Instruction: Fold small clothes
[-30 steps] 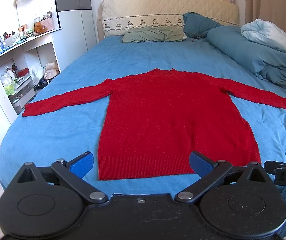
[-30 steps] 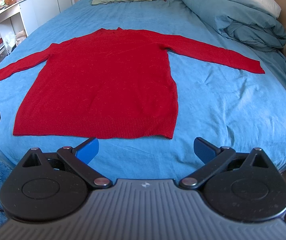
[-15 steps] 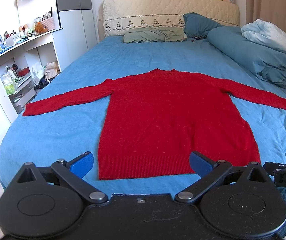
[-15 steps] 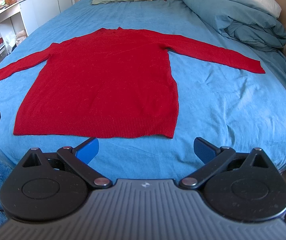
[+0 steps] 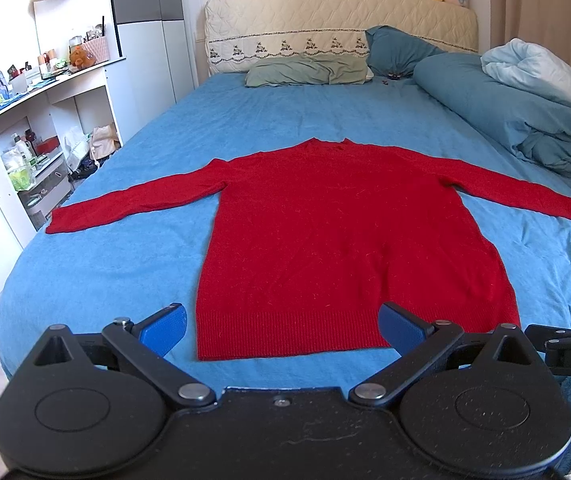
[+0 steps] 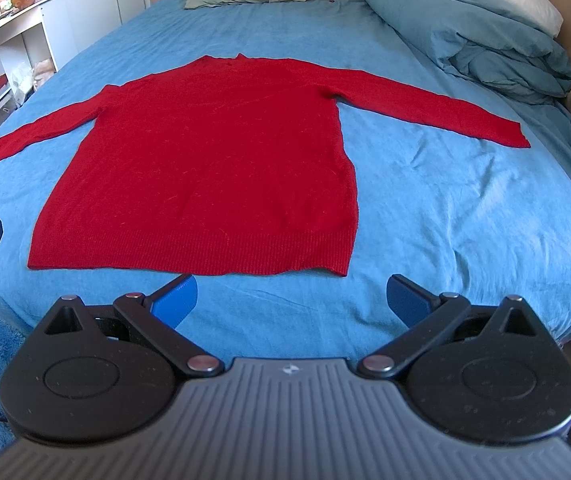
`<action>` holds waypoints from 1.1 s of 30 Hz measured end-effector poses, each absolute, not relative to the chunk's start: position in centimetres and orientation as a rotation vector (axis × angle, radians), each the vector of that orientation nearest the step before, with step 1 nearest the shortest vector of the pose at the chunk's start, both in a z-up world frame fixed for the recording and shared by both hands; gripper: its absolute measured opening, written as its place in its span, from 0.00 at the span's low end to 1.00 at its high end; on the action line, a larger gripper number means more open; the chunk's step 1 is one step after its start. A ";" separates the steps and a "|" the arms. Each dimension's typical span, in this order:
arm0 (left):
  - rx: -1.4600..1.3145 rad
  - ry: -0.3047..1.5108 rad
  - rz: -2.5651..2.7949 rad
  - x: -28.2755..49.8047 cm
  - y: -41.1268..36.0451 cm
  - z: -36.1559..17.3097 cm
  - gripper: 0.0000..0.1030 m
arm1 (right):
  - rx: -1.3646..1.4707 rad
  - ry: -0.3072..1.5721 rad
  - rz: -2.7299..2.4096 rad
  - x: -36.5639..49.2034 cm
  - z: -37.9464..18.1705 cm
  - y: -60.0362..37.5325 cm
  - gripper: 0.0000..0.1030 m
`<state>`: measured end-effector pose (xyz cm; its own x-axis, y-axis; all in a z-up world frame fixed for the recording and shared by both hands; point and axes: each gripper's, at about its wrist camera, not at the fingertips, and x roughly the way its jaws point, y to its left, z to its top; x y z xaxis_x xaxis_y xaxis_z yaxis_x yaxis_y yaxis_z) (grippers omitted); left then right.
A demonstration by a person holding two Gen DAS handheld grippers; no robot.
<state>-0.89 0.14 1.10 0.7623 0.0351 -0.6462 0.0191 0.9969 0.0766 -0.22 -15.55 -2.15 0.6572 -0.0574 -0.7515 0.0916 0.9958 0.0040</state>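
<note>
On the blue bed (image 5: 133,184), red sweater (image 5: 337,240) lay flat and unfolded, sleeves spread to both sides, hem toward the foot edge, while left claw (image 5: 281,330) and right claw (image 6: 291,300) hovered near the hem, both spread wide, gripping nothing.

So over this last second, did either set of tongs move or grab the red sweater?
Nothing visibly changed. The red sweater lies flat on the blue bedsheet with both sleeves spread, exactly as before. The left tongs and right tongs stay open and empty, held just short of the hem.
</note>
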 end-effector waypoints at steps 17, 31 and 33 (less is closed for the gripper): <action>0.078 0.698 0.019 -1.0 -0.1 1.2 1.00 | 0.044 0.844 -0.080 -0.3 -1.9 -15.5 1.00; 0.079 0.558 -0.070 6.0 -2.8 7.1 1.00 | 0.075 0.711 -0.163 4.9 4.4 -20.7 1.00; 0.073 0.541 -0.099 8.6 -3.9 8.3 1.00 | 0.098 0.690 -0.175 6.7 5.5 -22.6 1.00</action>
